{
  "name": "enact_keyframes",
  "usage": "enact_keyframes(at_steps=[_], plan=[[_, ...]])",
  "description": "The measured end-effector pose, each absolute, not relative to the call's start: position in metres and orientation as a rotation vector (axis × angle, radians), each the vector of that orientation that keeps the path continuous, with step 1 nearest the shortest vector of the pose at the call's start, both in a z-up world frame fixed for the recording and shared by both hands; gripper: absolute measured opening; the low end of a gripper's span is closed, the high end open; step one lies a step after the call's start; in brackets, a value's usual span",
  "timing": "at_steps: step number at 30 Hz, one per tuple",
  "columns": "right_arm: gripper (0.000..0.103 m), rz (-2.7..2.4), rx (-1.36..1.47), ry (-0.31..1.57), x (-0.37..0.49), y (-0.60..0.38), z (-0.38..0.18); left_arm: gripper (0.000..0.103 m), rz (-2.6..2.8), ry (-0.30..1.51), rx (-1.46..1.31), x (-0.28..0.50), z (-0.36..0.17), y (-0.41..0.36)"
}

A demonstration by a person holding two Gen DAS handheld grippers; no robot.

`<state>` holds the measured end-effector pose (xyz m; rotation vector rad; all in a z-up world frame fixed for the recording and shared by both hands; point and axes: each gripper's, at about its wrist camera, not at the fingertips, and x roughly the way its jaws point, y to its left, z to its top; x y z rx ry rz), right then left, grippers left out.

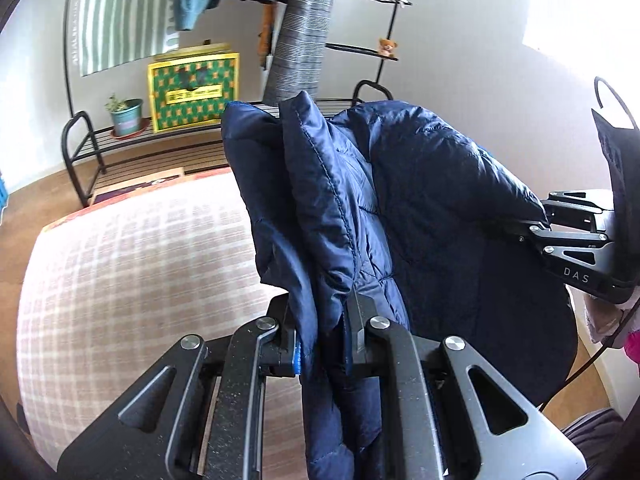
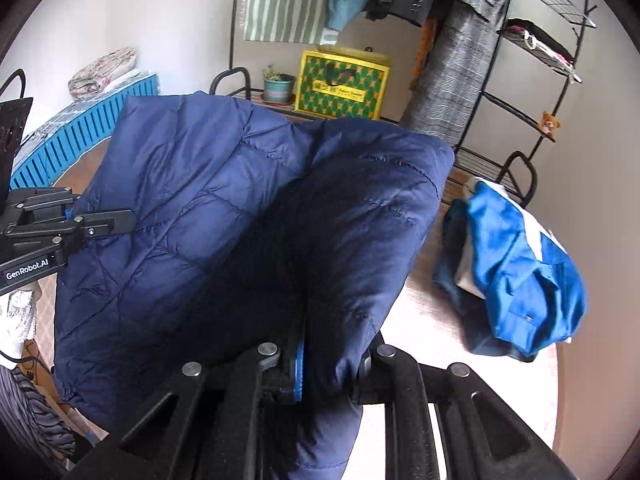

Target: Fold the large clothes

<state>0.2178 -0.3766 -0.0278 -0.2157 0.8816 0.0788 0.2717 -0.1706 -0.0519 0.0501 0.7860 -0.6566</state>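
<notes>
Now mid-fold: navy quilted jacket [image 2: 224, 216] lifted off the checked bed cover [image 1: 120, 264], hanging between both tools, bunched and doubled over. Left gripper [image 1: 320, 340] nearly closed, pinching a thick edge of the jacket. Right gripper [image 2: 332, 364] also nearly closed, clamped on another folded edge. Blue garment [image 2: 520, 280] lying at far right on the bed. Probably carrying the raised half over for the fold. Next: lower evenly, keep both edges level, lay flat on the near cover, then release.
</notes>
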Motion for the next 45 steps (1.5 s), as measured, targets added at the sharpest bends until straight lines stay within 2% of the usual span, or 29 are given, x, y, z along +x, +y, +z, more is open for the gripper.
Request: enact_keyframes(at_steps=[11,19,25,32,39,40,43,45], plan=[[0.014,-0.075,-0.221,0.87,0.192,-0.478,-0.006,0.011,-0.797,0.747,0.102,0.276,-0.036,-0.31],[0.013,-0.205,-0.287,0.839,0.216,-0.559,0.019,0.011,-0.863,0.712,0.078,0.31,-0.019,-0.422],[0.013,-0.292,-0.373,0.799,0.261,-0.614,0.03,0.011,-0.849,0.694,0.026,0.363,-0.013,-0.497],[0.013,-0.354,-0.447,0.741,0.327,-0.661,0.032,0.011,-0.801,0.702,-0.035,0.42,-0.022,-0.547],[0.014,-0.362,-0.36,0.774,0.377,-0.7,-0.004,0.011,-0.725,0.76,-0.014,0.453,-0.058,-0.565],[0.015,-0.365,-0.355,0.785,0.381,-0.705,-0.014,0.011,-0.714,0.765,-0.004,0.454,-0.065,-0.564],[0.027,-0.424,-0.368,0.837,0.393,-0.717,-0.037,0.016,-0.672,0.801,0.011,0.464,-0.084,-0.562],[0.04,-0.481,-0.349,0.87,0.398,-0.729,-0.046,0.026,-0.662,0.818,0.02,0.468,-0.091,-0.56]])
